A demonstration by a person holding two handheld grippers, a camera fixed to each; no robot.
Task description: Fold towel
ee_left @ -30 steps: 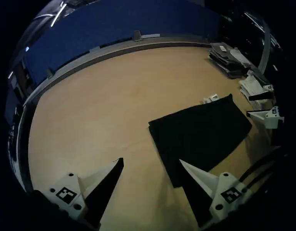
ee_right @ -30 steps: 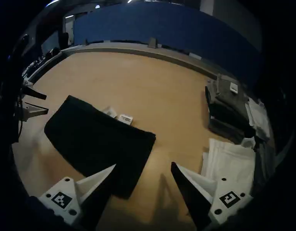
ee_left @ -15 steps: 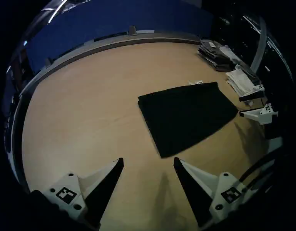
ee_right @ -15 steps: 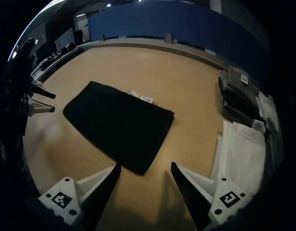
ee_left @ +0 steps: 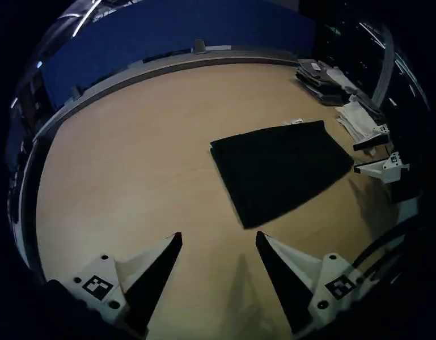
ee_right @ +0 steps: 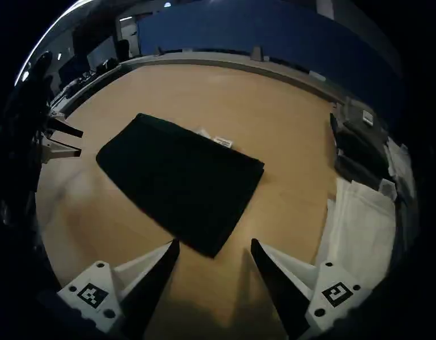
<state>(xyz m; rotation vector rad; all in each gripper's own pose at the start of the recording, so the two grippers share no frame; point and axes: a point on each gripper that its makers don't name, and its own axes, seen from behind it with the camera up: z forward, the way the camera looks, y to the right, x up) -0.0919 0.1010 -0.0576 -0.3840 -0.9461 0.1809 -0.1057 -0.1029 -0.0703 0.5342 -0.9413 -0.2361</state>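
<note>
1. Left gripper (ee_left: 218, 235): lower centre of the left gripper view. The jaws are spread apart with nothing between them, over the bare wooden table (ee_left: 132, 158).
2. Right gripper (ee_right: 214, 241): lower centre of the right gripper view. The jaws are likewise apart and empty.
3. Towel (ee_left: 280, 167): dark, lying flat as a folded rectangle, right of centre in the left gripper view. In the right gripper view it is centre-left, and its near corner shows in the gap between the fingers, unpinched.
4. White cloth stack (ee_right: 362, 226): right edge of the right gripper view, apart from the towel.
5. Small white tags (ee_right: 222, 140): at the towel's far edge.
</note>
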